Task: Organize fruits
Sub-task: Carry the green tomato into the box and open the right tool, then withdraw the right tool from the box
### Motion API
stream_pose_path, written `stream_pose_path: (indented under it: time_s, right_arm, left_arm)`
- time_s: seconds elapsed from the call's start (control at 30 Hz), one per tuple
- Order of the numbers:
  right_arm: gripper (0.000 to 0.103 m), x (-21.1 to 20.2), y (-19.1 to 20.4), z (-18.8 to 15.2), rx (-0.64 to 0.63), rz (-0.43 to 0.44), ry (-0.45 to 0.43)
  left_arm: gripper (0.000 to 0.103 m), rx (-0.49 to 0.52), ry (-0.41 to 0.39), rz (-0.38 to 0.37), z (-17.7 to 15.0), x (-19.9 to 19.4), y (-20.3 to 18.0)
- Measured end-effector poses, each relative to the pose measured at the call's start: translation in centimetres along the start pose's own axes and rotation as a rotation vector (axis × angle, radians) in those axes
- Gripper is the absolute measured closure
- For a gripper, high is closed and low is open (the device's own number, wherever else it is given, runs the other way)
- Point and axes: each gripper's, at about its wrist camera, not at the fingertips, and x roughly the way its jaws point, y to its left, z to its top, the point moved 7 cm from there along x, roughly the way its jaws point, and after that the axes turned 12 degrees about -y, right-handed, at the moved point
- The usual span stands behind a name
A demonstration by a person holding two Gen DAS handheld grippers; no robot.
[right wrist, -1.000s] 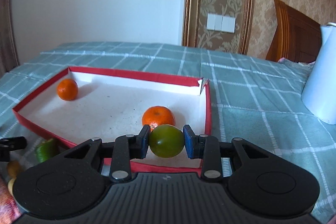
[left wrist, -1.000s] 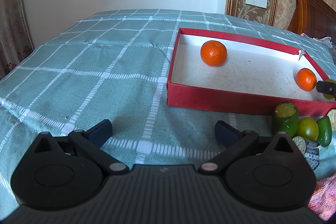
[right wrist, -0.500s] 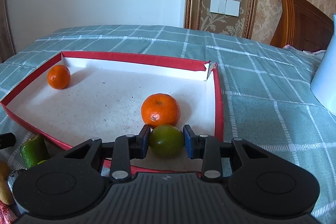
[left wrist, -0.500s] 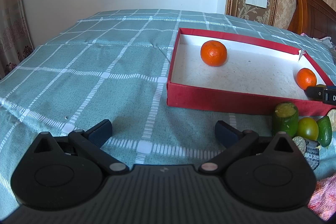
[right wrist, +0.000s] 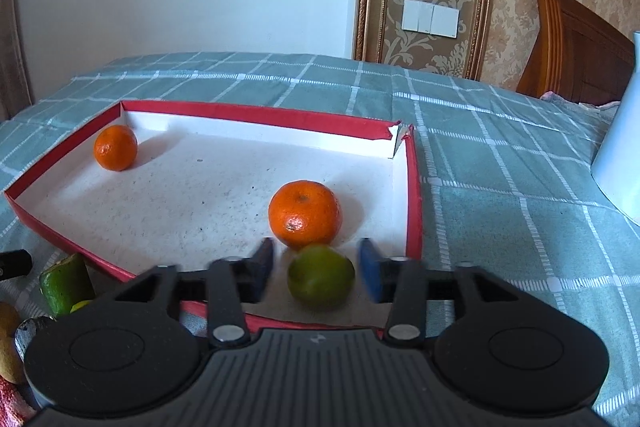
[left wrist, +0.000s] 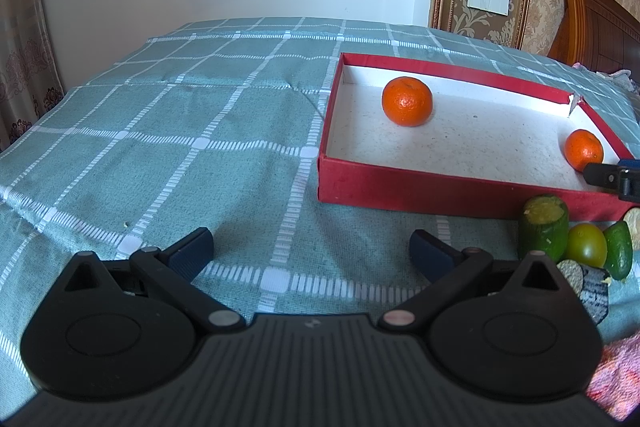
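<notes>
Nearest in the right wrist view, the right tool point(right wrist: 318, 267) is opening over the near right corner of the red box point(right wrist: 414, 195), and the green fruit point(right wrist: 321, 275) sits between its pads with a gap showing on each side — no longer pinched, by the look of it, and resting on the box floor just inside the near wall. Touching it on the far side, or very nearly, is an orange point(right wrist: 305, 214); a second orange point(right wrist: 115, 147) lies well apart in the far left corner. So three pieces appear to be in the box. The left tool point(left wrist: 310, 249) hangs over the checked bedspread point(left wrist: 160, 147) off the box's left end, its pads wide apart with nothing between them. What is left sits on the bed outside the near wall: a cut green piece point(left wrist: 545, 229) standing upright, a yellow-green round fruit point(left wrist: 587, 245) just beside it, another green piece point(left wrist: 618, 255) and some pale slices, partly hidden at the frame edge. I judge the job under half done — the loose cluster has yet to go in.
</notes>
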Motion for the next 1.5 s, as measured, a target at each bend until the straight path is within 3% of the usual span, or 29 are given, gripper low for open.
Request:
stream_pose_path:
  time_s: [0.3,0.4,0.53,0.7,0.87,1.03,1.2,1.5]
  right_arm:
    - [0.033,-2.8,-0.2,0.9,0.006,-0.019,-0.115]
    - [0.02,-4.1,-1.2,1.7,0.022,-0.082,-0.199]
    - [0.02,-5.3,-2.3,2.6,0.045,-0.138,-0.279]
    - [0.02,-5.0,-2.5,2.4,0.059,-0.132,-0.26]
    - [0.02,-5.0,-2.3,2.2,0.05,-0.129,-0.253]
    - [0.02,-4.9,-2.2,2.1,0.046,-0.131,-0.246]
    - [0.02,-4.9,-2.1,2.0,0.04,-0.131,-0.245]
    - [0.02,-4.8,-2.0,1.9,0.036,-0.13,-0.241]
  left_arm:
    - [0.0,-0.001,-0.001,-0.001,0.0,0.0,0.0]
    - [0.0,-0.026,-0.009,-0.013,0.1,-0.2,0.1]
    - [0.0,-0.067,-0.03,-0.05,0.0,-1.0,0.8]
    - [0.0,-0.043,-0.051,-0.077,-0.4,-3.0,0.2]
    - [0.0,0.116,-0.053,-0.014,-0.7,-3.2,-1.0]
    - [0.0,0.106,-0.043,-0.028,-0.8,-2.9,-1.6]
    - [0.0,0.177,-0.066,0.033,-0.5,-2.4,-1.4]
    - [0.0,0.241,-0.115,-0.077,-0.9,-3.9,-2.4]
